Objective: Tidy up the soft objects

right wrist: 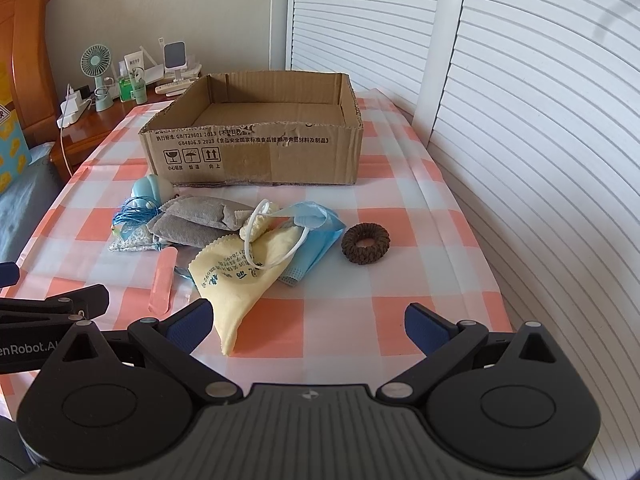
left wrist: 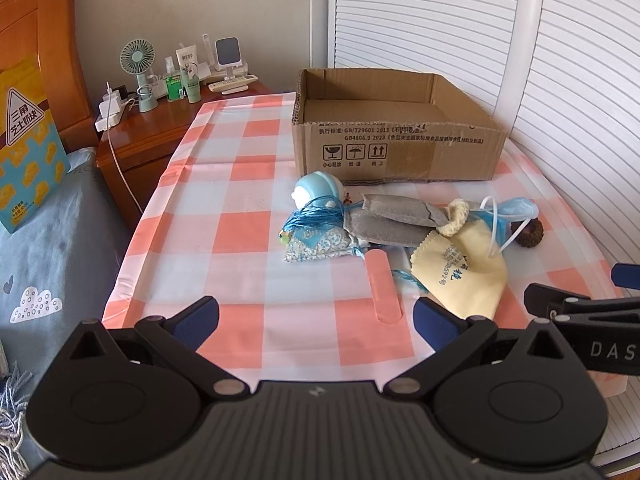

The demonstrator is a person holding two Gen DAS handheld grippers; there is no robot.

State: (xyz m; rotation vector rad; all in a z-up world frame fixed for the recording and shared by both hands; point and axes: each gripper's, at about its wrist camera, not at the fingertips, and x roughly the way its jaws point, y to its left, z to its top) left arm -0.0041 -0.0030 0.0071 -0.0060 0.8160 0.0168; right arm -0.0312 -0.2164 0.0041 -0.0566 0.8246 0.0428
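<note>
On the checkered tabletop [right wrist: 400,240], soft things are heaped ahead of both grippers' wide-apart, empty jaws, cardboard box [right wrist: 256,152] beyond.

Wooden nightstand [left wrist: 160,128] stands left of the worktop, against the beige wall. On it: small green desk fan [left wrist: 138,60], green bottle [left wrist: 173,84], white tube [left wrist: 188,70], phone on a white stand [left wrist: 228,54], white remote [left wrist: 234,83] near its right edge. White charger block [left wrist: 112,110] with cable trailing down the front. Wooden headboard [left wrist: 40,20] far left; yellow-and-blue snack box [left wrist: 28,148] leans on grey-blue bedding [left wrist: 52,240]. White louvred doors [right wrist: 520,100] run along the right.
</note>
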